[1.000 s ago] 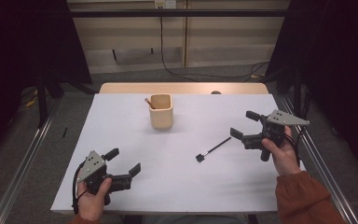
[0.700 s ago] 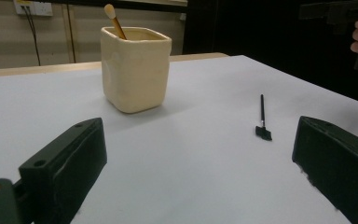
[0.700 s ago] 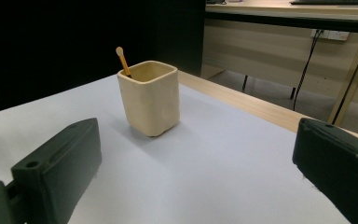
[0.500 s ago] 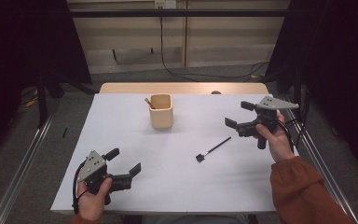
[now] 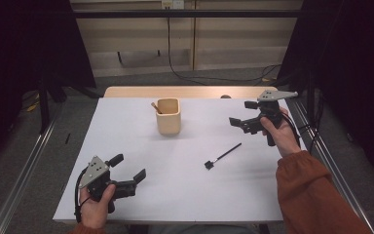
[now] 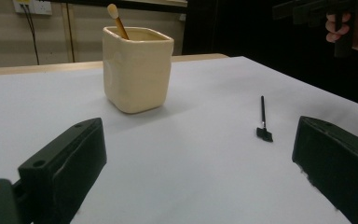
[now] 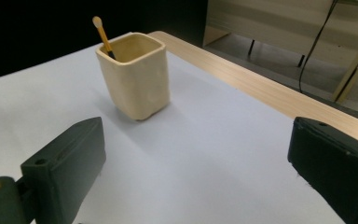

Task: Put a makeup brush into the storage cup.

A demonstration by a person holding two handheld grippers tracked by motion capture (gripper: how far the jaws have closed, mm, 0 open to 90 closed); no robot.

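A cream square cup [image 5: 168, 116] [image 6: 137, 68] [image 7: 134, 74] stands upright at the back middle of the white sheet, with a thin wooden stick [image 5: 155, 107] [image 6: 118, 21] [image 7: 102, 35] leaning inside it. A small black brush [image 5: 222, 156] [image 6: 263, 119] lies flat on the sheet right of centre. My left gripper [image 5: 127, 167] rests open near the front left edge, nothing between its jaws. My right gripper [image 5: 243, 113] is held open above the sheet at the back right, empty, pointing toward the cup.
The white sheet [image 5: 185, 195] covers a wooden table whose bare strip [image 5: 190, 91] shows at the back. Metal rails [image 5: 19, 180] run along both sides. Cables [image 5: 195, 73] lie on the floor behind the table.
My right gripper has lifted and moved back, away from the brush, toward the table's far right. The left gripper and the brush have stayed where they were.
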